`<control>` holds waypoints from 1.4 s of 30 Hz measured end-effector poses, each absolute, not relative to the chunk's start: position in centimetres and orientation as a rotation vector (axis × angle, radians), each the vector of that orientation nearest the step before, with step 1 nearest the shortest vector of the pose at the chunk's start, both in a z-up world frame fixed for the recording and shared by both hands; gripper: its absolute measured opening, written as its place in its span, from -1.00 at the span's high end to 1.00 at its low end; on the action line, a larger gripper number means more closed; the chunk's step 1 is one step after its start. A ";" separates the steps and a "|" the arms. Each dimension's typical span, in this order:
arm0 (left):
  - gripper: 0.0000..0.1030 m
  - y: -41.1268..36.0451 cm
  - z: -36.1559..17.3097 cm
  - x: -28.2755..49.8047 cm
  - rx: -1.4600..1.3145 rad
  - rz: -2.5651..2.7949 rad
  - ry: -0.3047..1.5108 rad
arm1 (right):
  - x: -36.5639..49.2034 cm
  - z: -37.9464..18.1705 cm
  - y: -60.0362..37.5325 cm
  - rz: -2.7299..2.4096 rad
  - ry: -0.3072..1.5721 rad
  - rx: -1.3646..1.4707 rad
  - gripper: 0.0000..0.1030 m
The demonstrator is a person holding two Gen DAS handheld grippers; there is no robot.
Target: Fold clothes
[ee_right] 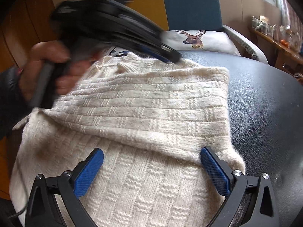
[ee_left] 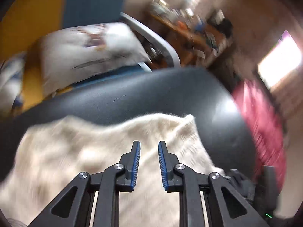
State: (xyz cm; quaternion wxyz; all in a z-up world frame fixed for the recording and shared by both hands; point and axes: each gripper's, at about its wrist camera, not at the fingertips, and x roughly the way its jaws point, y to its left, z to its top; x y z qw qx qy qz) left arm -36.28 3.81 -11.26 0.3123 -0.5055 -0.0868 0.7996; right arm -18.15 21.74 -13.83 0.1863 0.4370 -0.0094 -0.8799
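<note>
A cream knitted sweater [ee_right: 144, 113] lies on a black leather surface [ee_right: 265, 98], with one part folded across the body. My right gripper [ee_right: 151, 151] hovers over its near end, open wide, with nothing between the blue pads [ee_right: 89, 172]. In the right wrist view a hand [ee_right: 43, 66] holds my left gripper [ee_right: 170, 55], motion-blurred, with its tip at the sweater's far edge near the collar. In the blurred left wrist view the left gripper [ee_left: 149, 144] stands above the sweater [ee_left: 94, 147], its blue-lined fingers a small gap apart and holding nothing.
Behind the leather surface stands a yellow and teal chair [ee_right: 189, 5] with a deer-print pillow [ee_right: 197, 37]. A wooden shelf with small items [ee_right: 274, 32] runs along the right wall. Something red [ee_left: 261, 124] shows past the surface's right edge.
</note>
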 end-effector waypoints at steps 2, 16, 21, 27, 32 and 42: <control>0.62 -0.7 -10.8 -33.9 -1.340 2.149 -0.375 | -18.2 -13.8 21.5 -2.484 -0.004 1.237 -1.00; 0.60 -16.5 -14.4 -17.0 -1.472 2.398 -0.631 | -16.9 -11.5 18.3 -2.556 0.184 1.289 -1.00; 0.50 -19.9 -14.2 -18.4 -1.398 2.430 -0.872 | -16.2 -9.3 14.1 -2.517 0.203 1.214 -1.00; 0.47 -23.2 -15.8 -21.4 -1.414 2.394 -1.157 | -18.2 -10.3 10.0 -2.483 0.220 1.257 -1.00; 0.66 -21.2 -16.1 -22.9 -1.415 2.412 -1.005 | -20.1 -12.0 10.0 -2.509 0.200 1.330 -1.00; 0.89 -23.2 -16.6 -21.2 -1.395 2.496 -1.055 | -20.1 -13.6 10.7 -2.553 0.185 1.296 -1.00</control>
